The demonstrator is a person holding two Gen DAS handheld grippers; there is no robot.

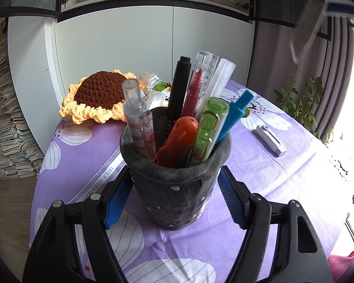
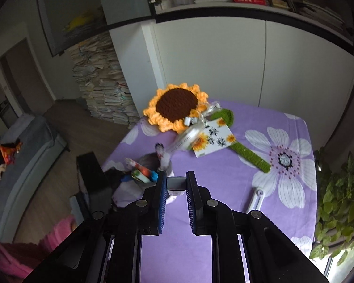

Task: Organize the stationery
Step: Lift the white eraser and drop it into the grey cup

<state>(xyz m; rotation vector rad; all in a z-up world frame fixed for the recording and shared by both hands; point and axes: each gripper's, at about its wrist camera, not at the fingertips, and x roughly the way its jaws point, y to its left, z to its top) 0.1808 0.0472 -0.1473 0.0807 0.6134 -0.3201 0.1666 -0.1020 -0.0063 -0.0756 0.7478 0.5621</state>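
While the left tongs [image 1: 175,170] sit closed on the grey felt pen cup [image 1: 177,200], blue pads [image 1: 116,202] pressed to its two sides, the cup stands upright on the purple flowered counter [image 1: 283,184], close in front of that hand. It is already crowded. A black marker [image 1: 178,94], a red pen [image 1: 193,94], a green pen [image 1: 207,129], a blue one [image 1: 238,108] and an orange cutter [image 1: 177,139] lean out of its mouth, mostly fanning toward the far side.

The right tongs [image 2: 177,175] are drawn narrow and pinch a small grey block [image 2: 176,182] right at their tips; what the block is I cannot tell. From the left wrist view they show only as a dark blur high at the upper right, so they hang well above the counter and off to the cup's right.

From the right wrist view the cup lies down and to the left of the tips, blurred. That offset is what the coming move looks to turn on. To drop the block in, the right hand would likely travel left and down over the cup's mouth and find a gap among the leaning pens. The near rim looks the least crowded.

A white box cutter [image 1: 270,140] lies flat on the counter right of the cup, its long axis running toward the near right edge. It is nearer the right hand and is probably next in line. The crocheted sunflower [image 1: 99,92] lies at the far side, well apart.
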